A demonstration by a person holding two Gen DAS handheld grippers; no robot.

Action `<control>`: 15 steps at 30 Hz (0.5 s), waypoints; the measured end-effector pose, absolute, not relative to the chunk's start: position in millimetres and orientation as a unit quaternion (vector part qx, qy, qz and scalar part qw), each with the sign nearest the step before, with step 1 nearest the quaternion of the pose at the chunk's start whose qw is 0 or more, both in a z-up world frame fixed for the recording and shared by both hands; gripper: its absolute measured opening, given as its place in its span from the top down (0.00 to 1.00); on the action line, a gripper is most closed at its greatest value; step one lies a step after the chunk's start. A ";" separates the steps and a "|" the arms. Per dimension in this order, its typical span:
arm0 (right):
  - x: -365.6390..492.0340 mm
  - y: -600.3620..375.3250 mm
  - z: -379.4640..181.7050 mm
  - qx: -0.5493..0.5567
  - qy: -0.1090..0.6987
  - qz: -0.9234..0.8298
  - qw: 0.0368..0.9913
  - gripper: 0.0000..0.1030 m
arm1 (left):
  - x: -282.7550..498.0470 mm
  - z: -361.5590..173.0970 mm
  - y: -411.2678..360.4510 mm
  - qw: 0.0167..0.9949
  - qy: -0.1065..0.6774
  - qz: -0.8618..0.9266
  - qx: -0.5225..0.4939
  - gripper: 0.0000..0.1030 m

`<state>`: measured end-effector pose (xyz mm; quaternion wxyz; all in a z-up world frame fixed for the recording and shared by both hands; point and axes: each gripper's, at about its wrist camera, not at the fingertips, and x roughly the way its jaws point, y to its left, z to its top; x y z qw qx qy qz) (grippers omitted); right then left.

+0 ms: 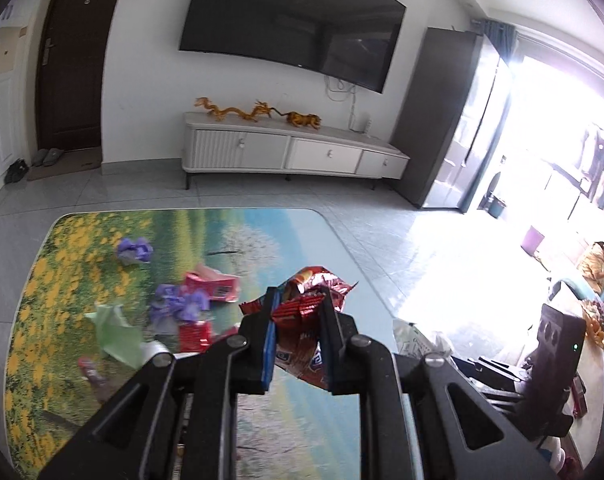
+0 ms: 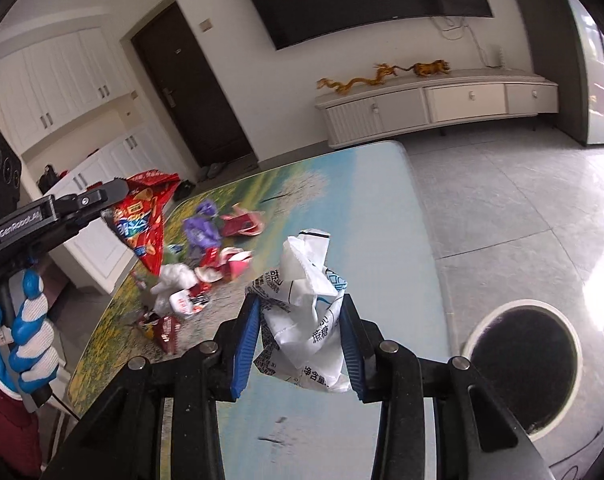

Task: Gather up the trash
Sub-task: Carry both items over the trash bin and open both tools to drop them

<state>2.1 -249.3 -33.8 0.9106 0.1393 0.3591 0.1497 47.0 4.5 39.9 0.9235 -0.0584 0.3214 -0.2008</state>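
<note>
My left gripper (image 1: 300, 300) is shut on a crumpled red snack bag (image 1: 311, 312), held above the table (image 1: 309, 236) with its landscape print. The right wrist view shows that same left gripper (image 2: 110, 204) at the left, with the red snack bag (image 2: 146, 224) hanging from it. My right gripper (image 2: 300, 306) is shut on a crumpled white printed bag (image 2: 305, 312), lifted over the table's blue part (image 2: 381, 240). On the table lie purple wrappers (image 1: 178, 304), red packets (image 1: 210, 286), a green paper (image 1: 116, 330) and white scraps (image 2: 174, 280).
A round white bin with a dark opening (image 2: 521, 364) stands on the floor to the right of the table. A white TV cabinet (image 1: 290, 152) runs along the far wall under a television (image 1: 294, 20). A gloved hand (image 2: 30, 328) holds the left gripper's handle.
</note>
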 end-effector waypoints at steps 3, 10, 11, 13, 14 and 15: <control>-1.1 -302.4 -42.1 0.155 0.367 0.085 0.913 0.65 | 51.4 37.8 -59.5 0.909 0.336 -0.245 -0.038 0.84; 1.1 -390.8 -90.4 0.187 0.415 -0.015 0.890 0.64 | 62.6 11.0 -199.5 0.867 0.390 -0.309 0.020 0.83; 3.1 -399.2 -97.9 0.191 0.422 -0.023 0.886 0.63 | 64.4 5.8 -215.5 0.863 0.397 -0.313 0.027 0.83; 6.8 -413.8 -111.0 0.199 0.434 -0.034 0.878 0.62 | 70.0 -4.2 -243.5 0.857 0.409 -0.312 0.040 0.82; 8.2 -419.9 -117.1 0.201 0.438 -0.043 0.875 0.61 | 75.4 -10.0 -255.2 0.853 0.416 -0.312 0.041 0.82; 9.0 -425.6 -122.6 0.204 0.442 -0.050 0.872 0.60 | 80.1 -16.2 -265.2 0.850 0.422 -0.312 0.042 0.82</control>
